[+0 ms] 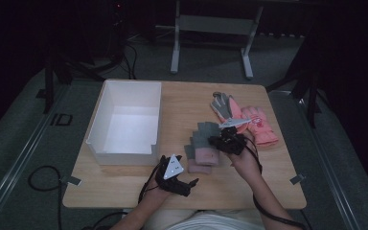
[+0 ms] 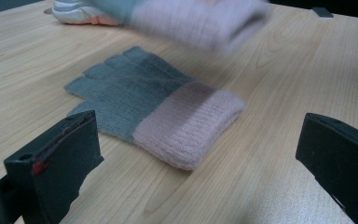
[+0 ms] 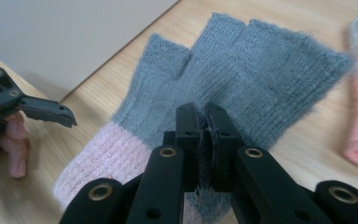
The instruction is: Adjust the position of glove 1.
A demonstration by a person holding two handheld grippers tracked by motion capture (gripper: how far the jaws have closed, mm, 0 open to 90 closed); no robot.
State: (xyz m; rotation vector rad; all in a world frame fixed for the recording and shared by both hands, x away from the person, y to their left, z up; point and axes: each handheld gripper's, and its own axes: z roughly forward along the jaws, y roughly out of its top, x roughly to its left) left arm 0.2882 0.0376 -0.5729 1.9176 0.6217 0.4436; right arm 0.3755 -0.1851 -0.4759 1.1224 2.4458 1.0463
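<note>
Fingerless gloves are what both hands are working on. One grey glove with a pink cuff [image 3: 242, 74] is hanging pinched between the jaws of the right gripper [image 3: 207, 121], which are pressing together on its knit; the fingers of that glove are spreading out beyond the jaw tips, and the cuff is trailing down beside them. In the high view the right gripper [image 1: 227, 141] is holding it above the counter [image 1: 182, 191]. The second grey and pink glove [image 2: 158, 112] is lying flat on the counter, just ahead of and between the jaws of the left gripper [image 2: 200, 154], which are standing wide apart and touching nothing. Farther out, a pink ski glove [image 1: 261, 125] and a grey one [image 1: 223, 106] are lying beyond the right jaws, and a white box [image 1: 124, 122] is sitting beyond the left ones.
</note>
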